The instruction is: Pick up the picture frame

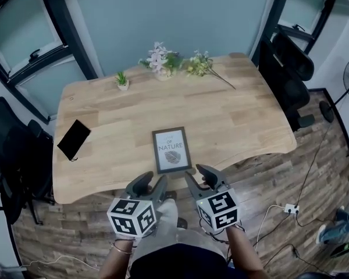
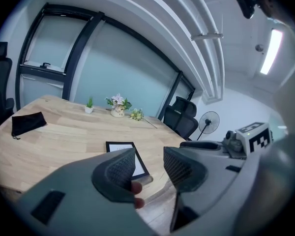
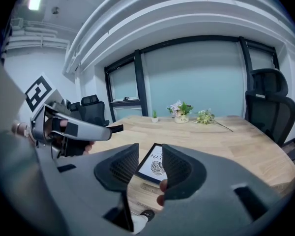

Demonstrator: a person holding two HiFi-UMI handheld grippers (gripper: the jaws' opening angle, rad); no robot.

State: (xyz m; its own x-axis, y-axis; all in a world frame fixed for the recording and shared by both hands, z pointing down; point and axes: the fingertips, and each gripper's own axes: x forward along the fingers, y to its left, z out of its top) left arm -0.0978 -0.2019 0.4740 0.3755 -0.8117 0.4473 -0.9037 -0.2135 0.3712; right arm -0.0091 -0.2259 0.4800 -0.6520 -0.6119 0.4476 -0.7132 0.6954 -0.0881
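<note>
- Grippers, nearest the camera: the left gripper [image 1: 152,184] and the right gripper [image 1: 199,178] hang side by side off the near edge of the table [image 1: 238,124], over the floor, and touch nothing.
- Jaw state: in each gripper view the two ribbed jaws stand apart with nothing held. Only the table and the frame beyond show through the gap.
- Task object: the picture frame [image 1: 172,150] lies flat and face up on the table, close to the near edge. It sits just beyond both grippers and roughly between their lines of reach. It has a dark border and a pale print with a leaf motif.
- Step in hand (judged): approach before the grasp. The frame is not yet contacted.
- Next move (judged): one gripper must go forward and down to a side or the near rail of the frame. Because the frame lies flat, a jaw must catch the thin rim or slide under it. A shallow approach angle and a grip across the border seem required, and the flat rim may slip.
- Mid-table: a flat black pouch [image 1: 74,139] lies at the left, well apart from the frame.
- Far edge: a small potted plant [image 1: 123,80], a flower vase [image 1: 159,60] and a loose sprig [image 1: 205,66] stand in a row.
- Background: office chairs [image 1: 291,68] stand at the right of the table.
</note>
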